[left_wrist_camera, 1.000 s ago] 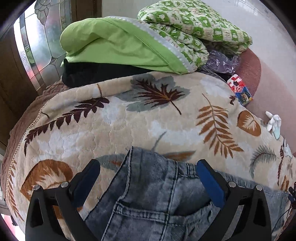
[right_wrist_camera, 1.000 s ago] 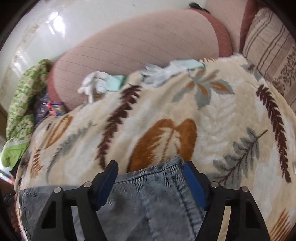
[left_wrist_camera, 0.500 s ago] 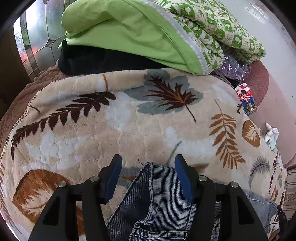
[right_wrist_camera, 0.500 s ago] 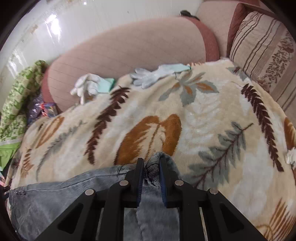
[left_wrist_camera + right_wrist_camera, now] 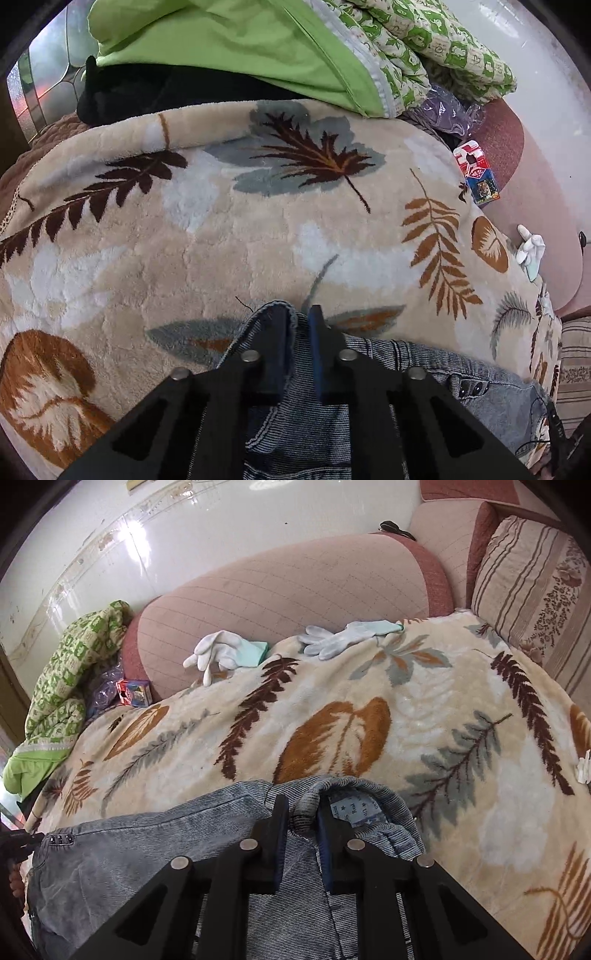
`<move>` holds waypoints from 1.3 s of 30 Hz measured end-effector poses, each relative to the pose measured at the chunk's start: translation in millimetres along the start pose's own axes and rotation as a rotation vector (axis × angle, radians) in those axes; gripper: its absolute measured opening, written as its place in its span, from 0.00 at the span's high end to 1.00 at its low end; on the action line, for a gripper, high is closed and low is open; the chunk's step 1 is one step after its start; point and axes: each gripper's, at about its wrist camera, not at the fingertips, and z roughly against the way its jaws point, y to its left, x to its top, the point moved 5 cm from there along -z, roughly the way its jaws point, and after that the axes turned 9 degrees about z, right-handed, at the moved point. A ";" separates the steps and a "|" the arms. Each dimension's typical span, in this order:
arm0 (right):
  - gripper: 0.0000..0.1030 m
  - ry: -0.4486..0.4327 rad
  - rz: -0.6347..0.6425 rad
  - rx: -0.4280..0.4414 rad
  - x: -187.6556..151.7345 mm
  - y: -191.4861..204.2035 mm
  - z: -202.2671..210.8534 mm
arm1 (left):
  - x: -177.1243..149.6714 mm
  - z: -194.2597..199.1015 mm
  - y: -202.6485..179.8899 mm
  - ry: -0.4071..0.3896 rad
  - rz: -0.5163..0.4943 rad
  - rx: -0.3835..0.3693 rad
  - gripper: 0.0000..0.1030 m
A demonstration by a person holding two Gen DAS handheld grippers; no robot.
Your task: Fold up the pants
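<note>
Nearest the cameras, the left gripper and the right gripper each have their fingers pinched narrow on a bunched edge of the faded blue denim pants, which lie on the plush leaf-patterned blanket covering the bed. The risk, I judge, is that the thick ribbed denim slips from so small a bite, or drags the soft pile into wrinkles. Farther off lie limp white gloves, a padded pink cushion and a crumpled green quilt.

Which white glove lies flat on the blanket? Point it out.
The outstretched glove, fingers spread on the leaf blanket. The other glove sits bunched against the pink cushion, fingers drooping.
</note>
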 end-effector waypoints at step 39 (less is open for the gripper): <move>0.86 -0.243 -0.252 0.150 -105.1 -75.2 203.0 | -135.7 222.6 121.5 -0.277 -0.029 -0.286 0.97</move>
